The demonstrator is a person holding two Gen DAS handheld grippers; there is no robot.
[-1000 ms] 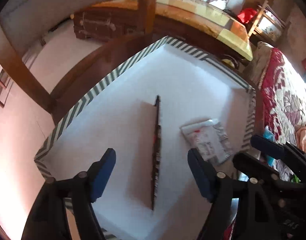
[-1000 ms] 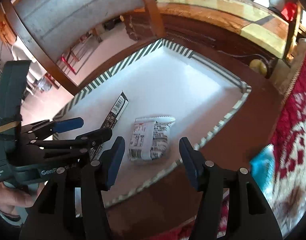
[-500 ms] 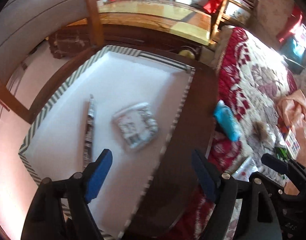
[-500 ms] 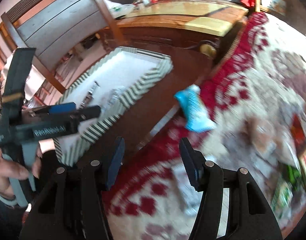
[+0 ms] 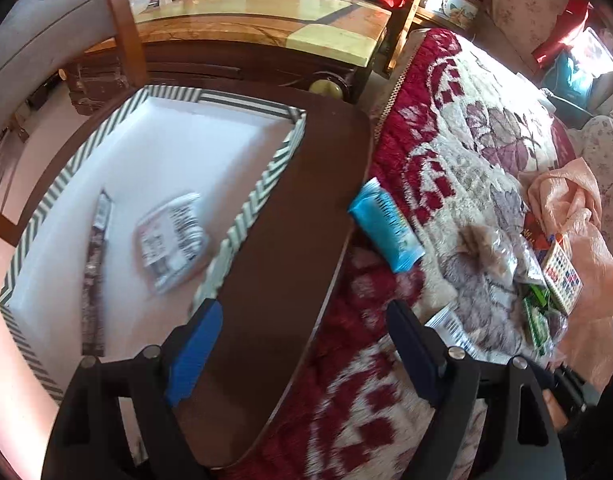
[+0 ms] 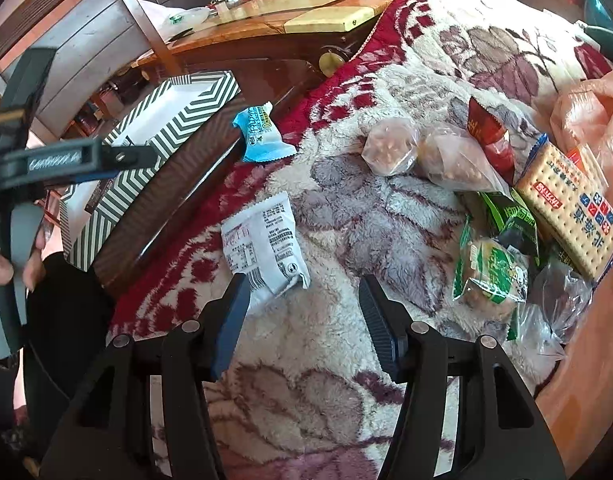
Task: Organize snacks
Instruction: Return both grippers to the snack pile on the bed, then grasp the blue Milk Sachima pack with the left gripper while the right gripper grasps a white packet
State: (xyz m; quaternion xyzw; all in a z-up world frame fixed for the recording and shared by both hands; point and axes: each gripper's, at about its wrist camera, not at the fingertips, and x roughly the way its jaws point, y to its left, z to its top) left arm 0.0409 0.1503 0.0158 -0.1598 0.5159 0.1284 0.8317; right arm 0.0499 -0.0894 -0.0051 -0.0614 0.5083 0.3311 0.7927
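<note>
A striped-rim white box [image 5: 262, 184] [image 6: 178, 120] stands on a dark wooden stool [image 5: 298, 240]. It holds a white snack packet [image 5: 170, 240] and a dark snack bar [image 5: 94, 268]. My left gripper [image 5: 302, 352] hovers open and empty over the stool's edge. My right gripper [image 6: 304, 320] is open and empty above the fleece blanket, just below a white packet [image 6: 266, 240]. A blue packet [image 6: 260, 136] [image 5: 386, 228] lies by the stool. More snacks lie to the right: a cracker pack [image 6: 570, 204], green packets [image 6: 494, 268], and clear bags [image 6: 390, 146].
The red-and-cream fleece blanket [image 6: 386, 208] covers the surface under the snacks. A peach plastic bag [image 5: 570, 200] lies at the right. A wooden chair back [image 5: 122, 24] and a marble-topped table [image 5: 266, 12] stand behind the box. A hand [image 6: 2, 268] holds the left gripper.
Both grippers swung right, away from the box. The left went from over the box to the stool's edge. The right now hangs over the blanket and the loose snacks.
</note>
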